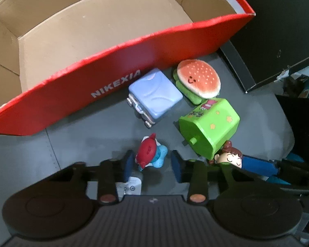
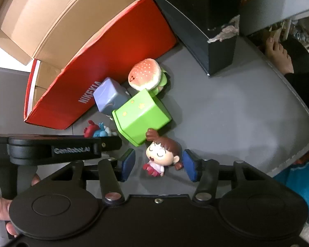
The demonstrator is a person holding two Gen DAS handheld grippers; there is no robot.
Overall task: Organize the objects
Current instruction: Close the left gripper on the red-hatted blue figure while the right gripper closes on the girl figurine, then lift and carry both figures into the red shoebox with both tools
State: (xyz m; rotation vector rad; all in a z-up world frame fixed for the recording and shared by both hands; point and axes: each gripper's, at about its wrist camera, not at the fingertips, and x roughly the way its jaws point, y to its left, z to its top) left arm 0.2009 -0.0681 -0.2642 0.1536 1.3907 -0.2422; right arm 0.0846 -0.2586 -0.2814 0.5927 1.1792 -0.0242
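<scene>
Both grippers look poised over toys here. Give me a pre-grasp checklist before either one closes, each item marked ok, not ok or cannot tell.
1. Left gripper open around the red and blue toy: ok, a pad on each side.
2. Right gripper open around the girl figurine: ok, jaws straddle her head.
3. Figurine free of neighbours: not ok, her hair bun meets the green box.
4. Red box open to receive toys: ok, its visible interior is bare cardboard.
5. Grippers apart from each other: cannot tell, they sit very close together.
6. Burger plush and lilac cube out of the jaws: ok.
</scene>
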